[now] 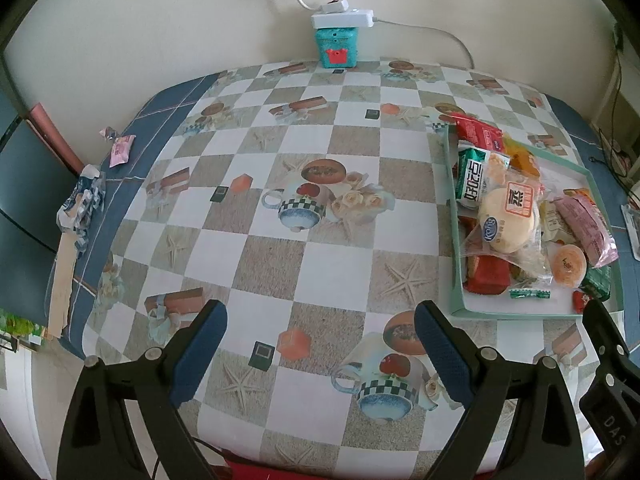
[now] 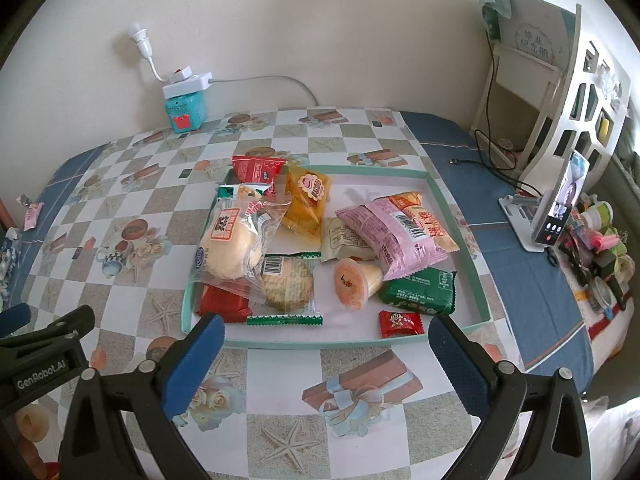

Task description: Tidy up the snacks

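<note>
Both grippers are spread wide with nothing between the pads. The left gripper hangs over bare checkered tablecloth, with the tray ahead and off to its right. The right gripper sits just short of the tray's near rim, so everything is straight ahead of it.

Going left to right in the right wrist view:

- The steamed bun in clear film, ahead-left, looks soft and squashy, and the wrap is probably slick. I'd pinch the crimped end, not the middle.
- The round cake in the green-edged wrapper, just ahead, is likely crumbly. Take it by the serrated seam.
- The yellow packet, further back, seems light and puffy.
- The jelly cup is lying on its side, dead ahead. It's rigid but round, so it could roll or pop out of the pads. Grip across the body.
- The small red candy, ahead-right near the rim, is tiny and light.
- The pink packet and green packet are both pillow-style. Grab a sealed end.
</note>
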`<state>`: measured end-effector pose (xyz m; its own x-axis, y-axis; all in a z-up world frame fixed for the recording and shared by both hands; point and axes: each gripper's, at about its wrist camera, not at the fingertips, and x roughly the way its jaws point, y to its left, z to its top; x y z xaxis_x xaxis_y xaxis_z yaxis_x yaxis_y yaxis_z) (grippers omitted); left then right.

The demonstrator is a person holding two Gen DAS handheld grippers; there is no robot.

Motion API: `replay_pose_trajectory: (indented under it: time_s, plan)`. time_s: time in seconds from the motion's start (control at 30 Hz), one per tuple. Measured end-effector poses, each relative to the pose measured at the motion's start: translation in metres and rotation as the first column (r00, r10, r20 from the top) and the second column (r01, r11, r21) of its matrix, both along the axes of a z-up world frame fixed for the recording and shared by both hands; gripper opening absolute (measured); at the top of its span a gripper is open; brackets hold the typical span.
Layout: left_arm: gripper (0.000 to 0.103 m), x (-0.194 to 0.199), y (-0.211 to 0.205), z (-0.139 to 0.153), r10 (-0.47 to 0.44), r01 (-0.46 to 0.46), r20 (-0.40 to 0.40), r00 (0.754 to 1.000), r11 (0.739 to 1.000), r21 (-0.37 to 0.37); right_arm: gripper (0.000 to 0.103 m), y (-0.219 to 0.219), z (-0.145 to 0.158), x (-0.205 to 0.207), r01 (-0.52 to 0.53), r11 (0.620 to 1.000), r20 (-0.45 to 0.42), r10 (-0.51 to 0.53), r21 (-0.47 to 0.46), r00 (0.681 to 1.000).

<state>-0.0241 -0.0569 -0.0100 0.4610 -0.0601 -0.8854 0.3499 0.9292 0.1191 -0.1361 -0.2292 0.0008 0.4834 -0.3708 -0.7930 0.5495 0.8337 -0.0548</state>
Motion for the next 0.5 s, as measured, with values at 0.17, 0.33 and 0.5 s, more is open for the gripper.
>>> replay_pose_trajectory:
  time_s: [0.17, 0.33, 0.5]
  plan:
    - [0.095, 0.0, 0.0002, -0.0001, 0.0, 0.0, 0.001, 1.0, 1.0, 0.0, 0.103, -0.0002, 0.0002, 0.0, -0.002, 1.0, -0.001, 0.002, -0.001, 1.0]
    - [0.095, 0.0002, 0.0003, -0.0001, 0.0, 0.0, 0.0, 1.0, 1.0, 0.0, 0.103, -0.0002, 0.0003, 0.0, 0.0, 1.0, -0.001, 0.0, 0.0, 1.0]
    - [0.095, 0.0004, 0.0005, -0.0002, -0.001, 0.001, 0.0, 1.0, 1.0, 0.0, 0.103, 0.0002, -0.0001, -0.0002, -0.001, 1.0, -0.001, 0.001, 0.0, 1.0]
